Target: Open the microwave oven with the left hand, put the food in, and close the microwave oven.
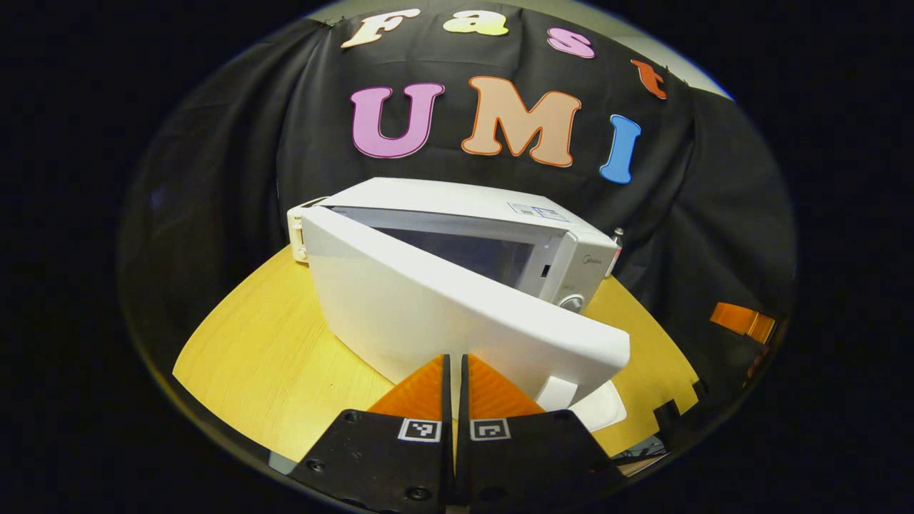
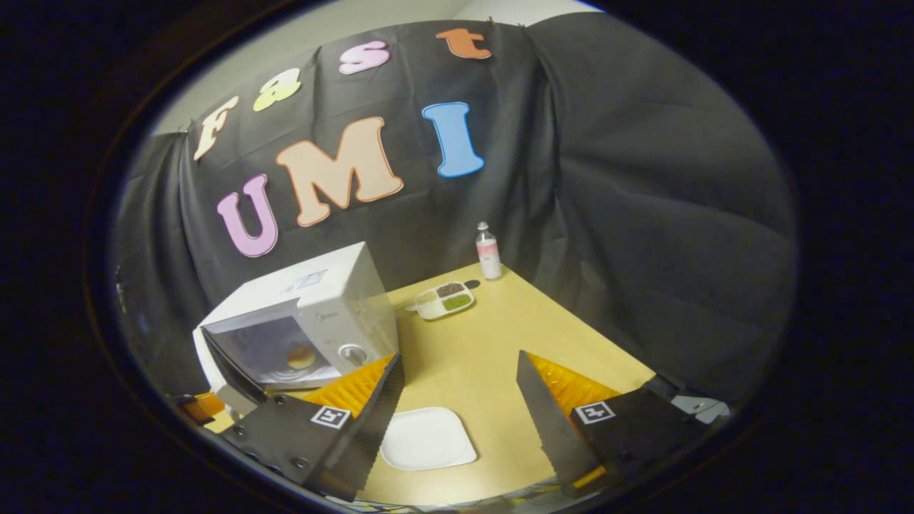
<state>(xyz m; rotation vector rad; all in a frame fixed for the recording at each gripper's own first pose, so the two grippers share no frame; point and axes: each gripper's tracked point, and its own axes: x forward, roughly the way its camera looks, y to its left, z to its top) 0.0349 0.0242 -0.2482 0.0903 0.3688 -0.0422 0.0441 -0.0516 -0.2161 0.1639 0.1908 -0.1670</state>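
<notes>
White door: the microwave oven's door [image 1: 457, 314] is seen part-open, swung out toward the left gripper [image 1: 455, 371], its free edge low and to the right in the left gripper view.
Microwave oven: the body [image 2: 314, 314] is set on the wooden table [image 2: 485, 357]; in the right gripper view a round bun-like food item [image 2: 301, 355] is seen inside the cavity.
Left gripper: its fingers are drawn together to a narrow slit – nothing is seen held between them; the tips lie just before the door's outer face, and contact cannot be told.
Right gripper: held wide apart and empty [image 2: 457, 400], above a white square plate [image 2: 427, 437].
Farther off: a divided food tray [image 2: 444, 299] and a bottle [image 2: 488, 251] are placed near the table's far corner.
Step in hand: judged to be the closing – food appears already in.
Next move: the door is to be pushed steadily until latched, without the oven being shifted.
</notes>
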